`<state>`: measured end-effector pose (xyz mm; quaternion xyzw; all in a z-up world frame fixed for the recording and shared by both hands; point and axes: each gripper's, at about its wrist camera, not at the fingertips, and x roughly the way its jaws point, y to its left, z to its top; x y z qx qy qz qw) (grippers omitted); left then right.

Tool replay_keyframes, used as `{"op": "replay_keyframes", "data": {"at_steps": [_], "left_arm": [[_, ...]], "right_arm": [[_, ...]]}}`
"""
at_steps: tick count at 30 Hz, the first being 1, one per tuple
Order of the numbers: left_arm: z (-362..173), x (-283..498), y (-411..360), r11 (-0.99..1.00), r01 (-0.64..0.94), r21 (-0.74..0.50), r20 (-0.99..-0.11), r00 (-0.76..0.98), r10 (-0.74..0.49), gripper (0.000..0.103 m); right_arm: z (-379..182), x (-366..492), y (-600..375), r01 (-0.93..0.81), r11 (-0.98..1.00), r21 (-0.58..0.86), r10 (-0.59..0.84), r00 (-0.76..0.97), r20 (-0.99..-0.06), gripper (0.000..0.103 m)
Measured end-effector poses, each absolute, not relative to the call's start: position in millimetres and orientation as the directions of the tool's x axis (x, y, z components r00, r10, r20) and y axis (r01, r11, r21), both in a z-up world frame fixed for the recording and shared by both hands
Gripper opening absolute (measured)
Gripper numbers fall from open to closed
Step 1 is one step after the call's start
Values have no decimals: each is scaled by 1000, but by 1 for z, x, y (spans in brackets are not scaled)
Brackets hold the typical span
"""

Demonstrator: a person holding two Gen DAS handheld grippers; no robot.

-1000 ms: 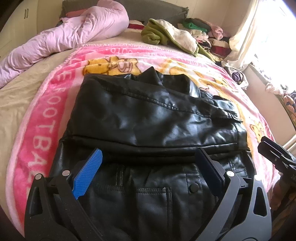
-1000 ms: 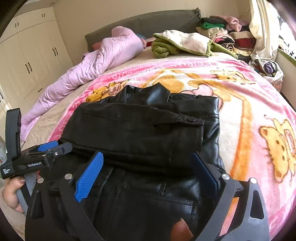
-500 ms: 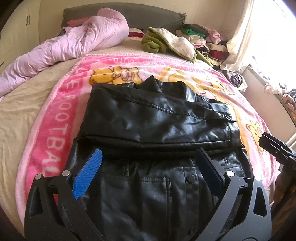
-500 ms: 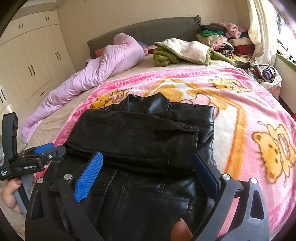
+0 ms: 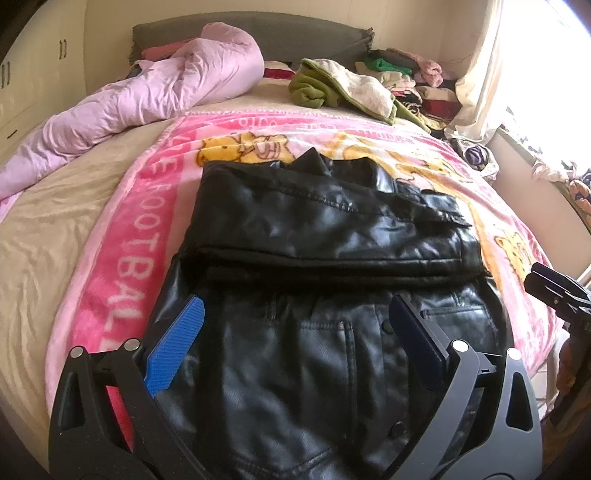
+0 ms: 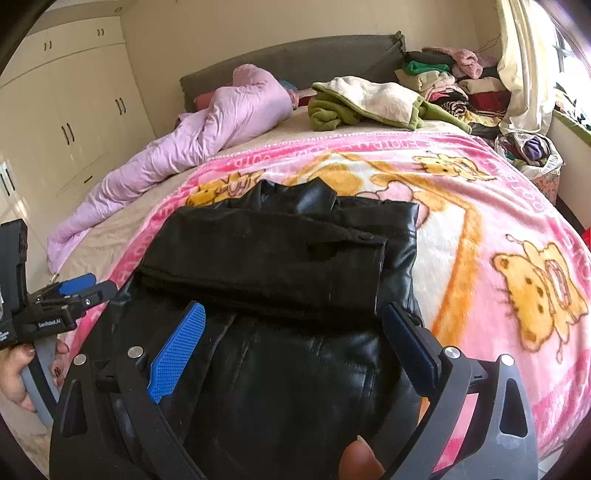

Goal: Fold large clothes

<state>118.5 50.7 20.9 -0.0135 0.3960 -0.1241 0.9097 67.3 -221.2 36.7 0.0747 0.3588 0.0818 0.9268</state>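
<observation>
- Black leather jacket (image 5: 325, 258) spread flat on the pink cartoon blanket (image 5: 122, 266), collar toward the headboard (image 5: 295, 33), hem toward the cameras.
- Sleeves folded across the chest in a thick band, cuff with a snap (image 6: 364, 236) ending near the jacket's right edge.
- Left gripper (image 5: 295, 325) poised over the lower front panel, jaws wide apart, nothing between them; blue ribbed pad (image 5: 173, 350) above the jacket's left edge.
- Right gripper (image 6: 291, 332) likewise over the hem area, jaws spread wide and empty, dark jacket filling the gap.
- Seen from the right wrist: left gripper's body at the far left beside the jacket's edge, gripped by a hand (image 6: 14, 373).
- Seen from the left wrist: just a black sliver of the right gripper at the right border.
- Fingertip (image 6: 360, 461) poking up at the bottom of the right wrist view.
- Further up the bed: crumpled lilac duvet (image 5: 147, 96), green and cream fleece (image 5: 343, 88), stack of folded clothes (image 6: 450, 81) by the curtain (image 6: 524, 66).
- Cream wardrobe doors (image 6: 74, 110) along the left wall.
</observation>
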Motion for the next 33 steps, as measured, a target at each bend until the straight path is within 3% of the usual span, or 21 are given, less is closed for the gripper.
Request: {"op": "replay_keyframes", "data": {"at_steps": [33], "left_arm": [[-19, 57, 129, 979, 121, -166, -783, 587, -206, 94]], "right_arm": [[-7, 9, -213, -121, 983, 140, 185, 608, -772, 96]]}}
